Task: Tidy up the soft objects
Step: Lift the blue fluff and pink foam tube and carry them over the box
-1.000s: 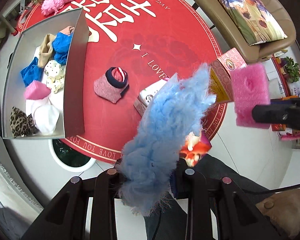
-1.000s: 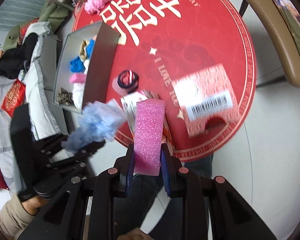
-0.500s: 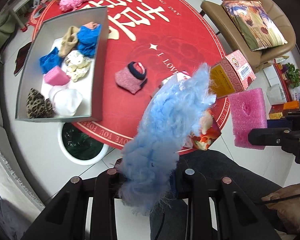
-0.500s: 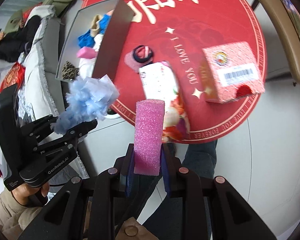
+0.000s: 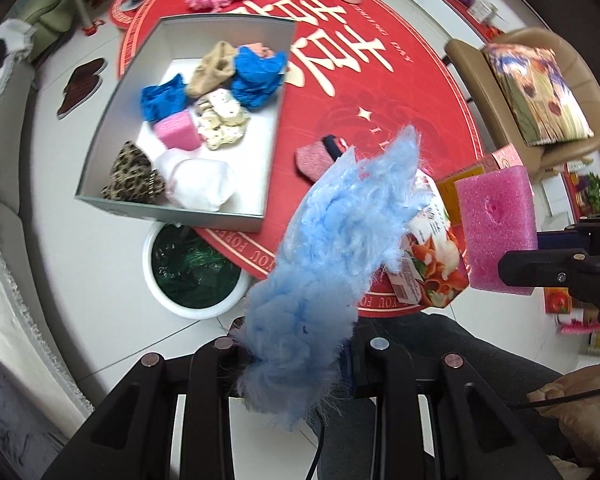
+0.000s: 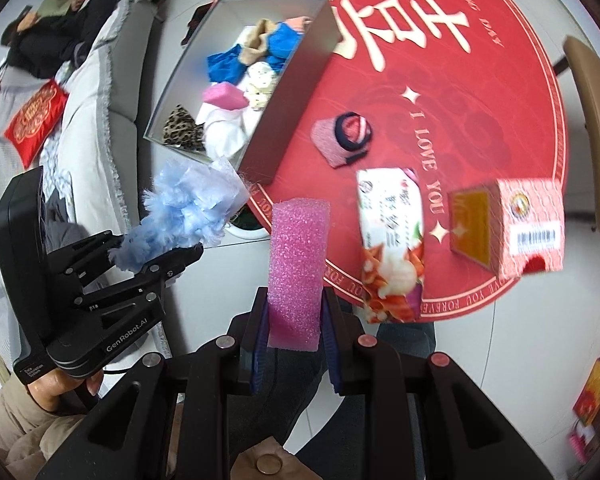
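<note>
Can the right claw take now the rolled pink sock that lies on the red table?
Probably not yet. The right claw is already shut on the pink sponge, so it has no free grip. The rolled pink sock itself lies uncovered on the red table, beside the grey box.

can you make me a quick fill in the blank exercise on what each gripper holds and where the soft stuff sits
1. The left gripper is shut on a fluffy tuft coloured ____.
2. The right gripper grips a block of pink ____ between its jaws.
3. The leopard-print cloth lies inside the grey ____.
4. The rolled sock lies on the ____ tablecloth, outside the bin.

Missing words: blue; foam; bin; red
</note>
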The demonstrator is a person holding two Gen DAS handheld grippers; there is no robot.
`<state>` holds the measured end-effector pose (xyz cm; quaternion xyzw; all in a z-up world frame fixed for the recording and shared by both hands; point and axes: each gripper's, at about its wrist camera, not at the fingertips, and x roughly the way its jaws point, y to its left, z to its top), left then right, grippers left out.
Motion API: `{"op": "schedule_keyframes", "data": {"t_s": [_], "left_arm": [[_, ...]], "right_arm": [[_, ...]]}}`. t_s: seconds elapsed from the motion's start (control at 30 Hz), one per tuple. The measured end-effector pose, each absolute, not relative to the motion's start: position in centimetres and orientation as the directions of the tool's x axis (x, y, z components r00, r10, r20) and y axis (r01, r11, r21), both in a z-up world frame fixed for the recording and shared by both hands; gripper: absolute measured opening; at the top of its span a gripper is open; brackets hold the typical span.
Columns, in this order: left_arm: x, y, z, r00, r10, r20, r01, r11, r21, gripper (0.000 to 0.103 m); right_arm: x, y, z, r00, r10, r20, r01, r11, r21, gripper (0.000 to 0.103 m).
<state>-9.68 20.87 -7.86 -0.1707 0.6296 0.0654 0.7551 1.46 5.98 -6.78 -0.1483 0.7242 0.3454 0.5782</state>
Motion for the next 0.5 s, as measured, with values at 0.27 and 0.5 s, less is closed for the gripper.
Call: {"op": "schedule_keyframes", "data": {"t_s": [0.27,0.5], "left_arm": [[-11.4,23.4,-7.9,0.219,-0.098,-0.971,-0.414,0.892,-0.183,0.031],[-11.9,25.4,-7.9,0.223,-0.067,-0.972,-0.482,0.859,-0.170,0.031]], "right_arm": [[1.0,9.8,-6.2,-0.284,0.172,-0.943,-0.675,0.663,0.324,0.027],[1.1,12.2,-6.2,-0.292,0.171,-0.941,-0.691,0.642,0.332,0.027]]}}
